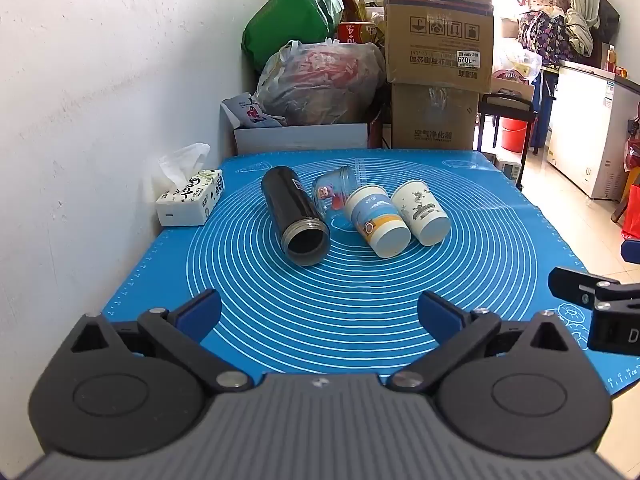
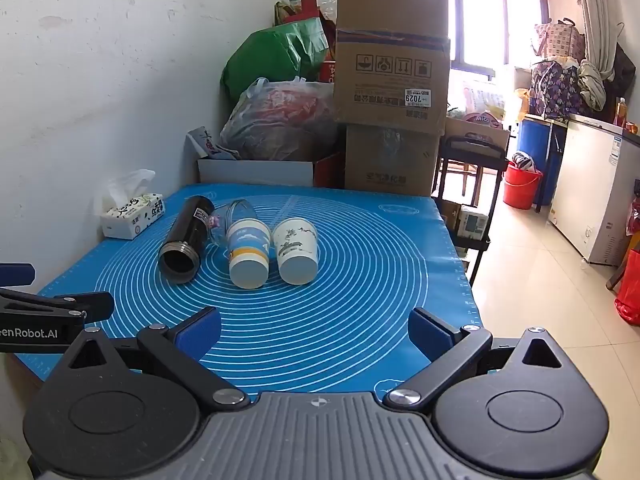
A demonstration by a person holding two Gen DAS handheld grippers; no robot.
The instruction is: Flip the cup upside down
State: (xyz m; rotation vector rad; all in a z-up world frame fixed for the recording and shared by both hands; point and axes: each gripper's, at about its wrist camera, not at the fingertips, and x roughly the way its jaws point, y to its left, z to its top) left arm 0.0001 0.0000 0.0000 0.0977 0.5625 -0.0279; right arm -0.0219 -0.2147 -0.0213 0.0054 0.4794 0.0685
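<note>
Cups [image 1: 378,220] well beyond left gripper [image 1: 320,316]

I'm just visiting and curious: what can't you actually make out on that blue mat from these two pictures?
- Glass jar: in both views the black flask and the blue paper cup cover part of it; its mouth is hard to see.
- Mouths of the blue paper cup and the white paper cup: face away in both views.
- Inside the black flask: too dark.
- Tissue box print: too small.
</note>
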